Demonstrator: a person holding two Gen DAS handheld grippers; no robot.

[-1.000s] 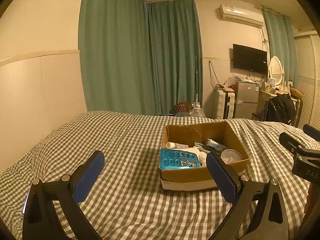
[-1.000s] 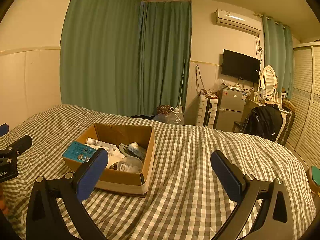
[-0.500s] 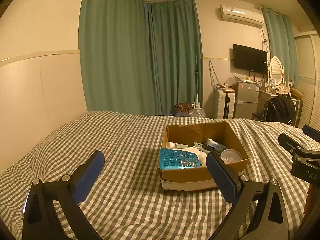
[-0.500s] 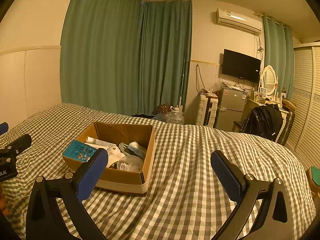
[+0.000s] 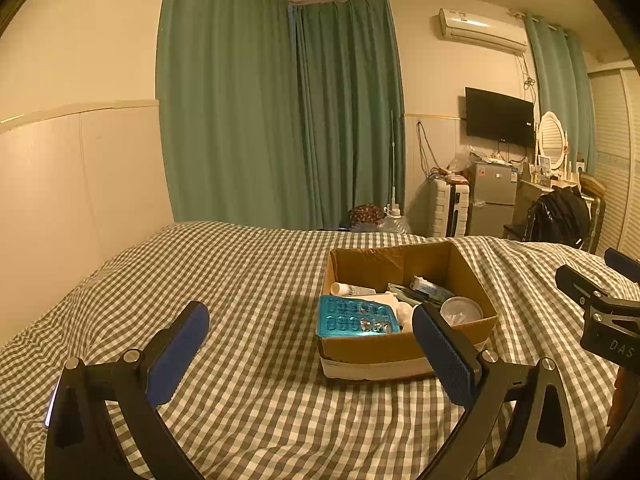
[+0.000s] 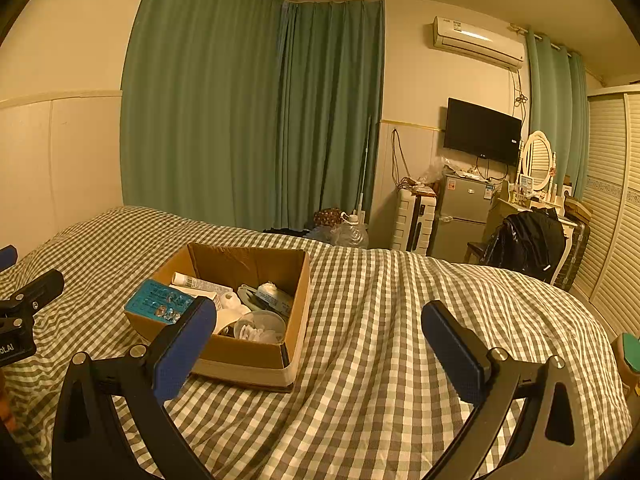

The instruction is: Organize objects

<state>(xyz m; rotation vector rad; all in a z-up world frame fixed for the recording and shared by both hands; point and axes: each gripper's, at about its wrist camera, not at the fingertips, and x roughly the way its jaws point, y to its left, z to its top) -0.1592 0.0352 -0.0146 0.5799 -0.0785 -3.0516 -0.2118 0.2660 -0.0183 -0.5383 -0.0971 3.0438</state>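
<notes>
Cardboard box (image 5: 408, 344), brown, open-topped and full of small items, sits on the checked bed (image 5: 240, 280) at one o'clock from the left hand-held gripper (image 5: 312, 344). It lies at eleven o'clock from the right hand-held gripper (image 6: 320, 340). Both gape wide and empty; the left looks nearer.

Left gripper (image 5: 310, 354) and right gripper (image 6: 320, 350) hover side by side, jaws spread wide, empty.

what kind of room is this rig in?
Most likely a lived-in bedroom or studio flat. The cardboard box sits on a bed with a checked cover; behind it are a dressing table with an oval mirror, a wall TV and a small fridge.
</notes>
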